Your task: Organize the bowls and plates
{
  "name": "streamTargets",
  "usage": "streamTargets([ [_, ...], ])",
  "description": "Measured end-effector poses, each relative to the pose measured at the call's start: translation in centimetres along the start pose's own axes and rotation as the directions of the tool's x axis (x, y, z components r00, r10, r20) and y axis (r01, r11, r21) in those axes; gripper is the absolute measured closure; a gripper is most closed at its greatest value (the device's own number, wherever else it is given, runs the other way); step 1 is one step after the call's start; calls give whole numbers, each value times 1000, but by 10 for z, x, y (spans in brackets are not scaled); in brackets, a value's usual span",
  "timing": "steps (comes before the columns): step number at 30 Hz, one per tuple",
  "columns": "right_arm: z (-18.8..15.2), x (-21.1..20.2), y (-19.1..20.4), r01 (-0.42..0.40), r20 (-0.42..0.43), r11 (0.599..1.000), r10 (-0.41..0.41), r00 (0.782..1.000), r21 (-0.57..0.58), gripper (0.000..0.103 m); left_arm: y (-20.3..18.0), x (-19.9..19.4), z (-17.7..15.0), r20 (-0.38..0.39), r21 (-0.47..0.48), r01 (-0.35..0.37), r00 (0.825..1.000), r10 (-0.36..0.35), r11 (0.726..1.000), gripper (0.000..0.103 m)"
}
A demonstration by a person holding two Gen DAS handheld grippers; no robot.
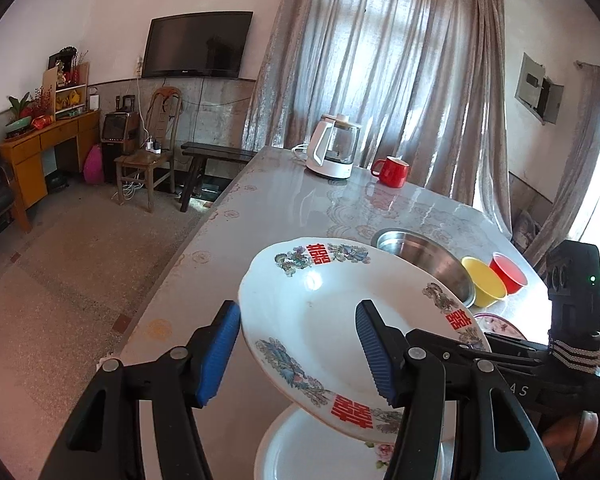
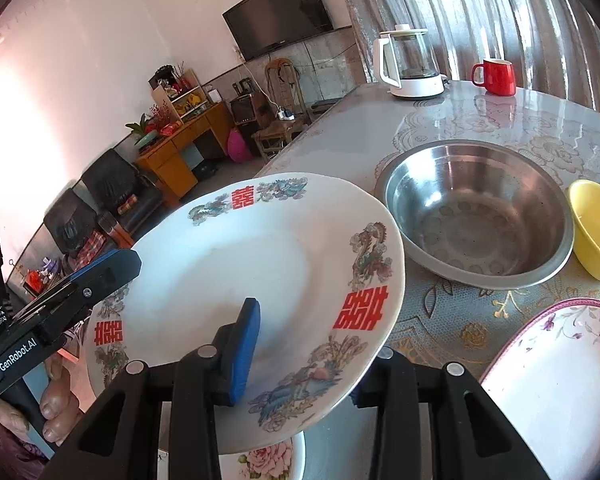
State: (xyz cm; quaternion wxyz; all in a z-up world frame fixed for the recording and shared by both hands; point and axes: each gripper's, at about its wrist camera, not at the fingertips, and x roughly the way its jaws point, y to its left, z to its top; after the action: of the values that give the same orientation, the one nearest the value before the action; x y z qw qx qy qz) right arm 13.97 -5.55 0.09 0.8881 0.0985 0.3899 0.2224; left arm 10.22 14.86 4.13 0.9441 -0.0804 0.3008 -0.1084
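Left wrist view, left to right: left gripper point(image 1: 296, 306) half open, straddling the white plate point(image 1: 300, 276) with red characters. The left pad point(image 1: 220, 352) touches the rim and the right pad is over the well; cannot tell if it is clamping. The plate is tilted and lifted off the table point(image 1: 260, 208), above a rose-patterned plate point(image 1: 300, 452). Behind it stand a steel bowl point(image 1: 428, 256), a yellow bowl point(image 1: 484, 286) and a red bowl point(image 1: 508, 272).

Right wrist view: right gripper point(image 2: 316, 332) is clamped on the plate's near rim, one pad point(image 2: 244, 352) on top and the other finger underneath. A pink-rimmed plate point(image 2: 560, 380) lies at the far right.
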Motion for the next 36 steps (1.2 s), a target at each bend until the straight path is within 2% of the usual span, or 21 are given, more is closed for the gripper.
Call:
streamTargets([
  [4, -11, -21, -6, 5, 26, 1000, -5, 1000, 14, 67, -18, -15, -4, 18, 20, 33, 999, -33, 999, 42],
  [5, -14, -28, -8, 7, 35, 1000, -7, 999, 17, 67, -25, -19, -5, 25, 27, 62, 998, -63, 998, 43],
  [6, -15, -35, -10, 9, 44, 1000, -10, 999, 20, 67, -33, -23, -6, 25, 38, 138, 990, -139, 990, 43],
  [7, -18, -43, -12, 7, 57, 1000, -8, 998, 23, 69, -45, -29, -6, 25, 54, 176, 984, -178, 983, 43],
  [9, -20, -61, -10, -32, 91, 999, 31, 995, 4, 75, -75, -39, -8, 70, 147, 151, 984, -163, 977, 43],
  [10, -22, -70, -5, -22, 107, 1000, 24, 994, -22, 76, -90, -42, -10, 92, 193, 157, 980, -178, 968, 42],
  [12, -26, -78, 4, 56, 107, 996, -48, 993, -71, 79, -107, -30, -14, 114, 192, 175, 973, -199, 966, 39],
  [13, -28, -74, -2, 77, 82, 996, -73, 994, -51, 79, -112, -17, -16, 100, 194, 175, 975, -197, 965, 39],
  [15, -33, -64, -21, 120, 40, 993, -120, 992, 2, 84, -110, 15, -18, 17, 122, 236, 971, -240, 964, 43],
  [16, -36, -61, -31, 116, 31, 993, -117, 993, 31, 84, -109, 27, -17, -12, 100, 272, 962, -272, 957, 43],
  [18, -37, -58, -41, 83, 32, 995, -85, 996, 55, 83, -106, 38, -18, -14, 82, 254, 967, -253, 964, 43],
  [20, -35, -56, -34, 76, 33, 997, -76, 997, 2, 83, -105, 47, -15, -39, 66, 284, 959, -282, 957, 42],
  [21, -35, -57, -32, 59, 39, 998, -59, 998, -13, 83, -105, 48, -14, -37, 67, 257, 966, -255, 964, 42],
  [24, -33, -45, -23, 53, 10, 998, -53, 999, -38, 83, -103, 50, -14, -46, 63, 298, 954, -296, 952, 38],
  [27, -35, -37, -24, 35, -6, 999, -35, 999, -31, 82, -98, 56, -11, -38, 68, 308, 951, -306, 949, 37],
  [31, -37, -29, -18, 29, -31, 999, -30, 999, -45, 81, -91, 65, -8, -48, 26, 324, 945, -323, 946, 37],
  [36, -37, -26, -20, -5, -55, 1000, 4, 998, -21, 81, -94, 64, -8, -47, 41, 330, 943, -328, 943, 36],
])
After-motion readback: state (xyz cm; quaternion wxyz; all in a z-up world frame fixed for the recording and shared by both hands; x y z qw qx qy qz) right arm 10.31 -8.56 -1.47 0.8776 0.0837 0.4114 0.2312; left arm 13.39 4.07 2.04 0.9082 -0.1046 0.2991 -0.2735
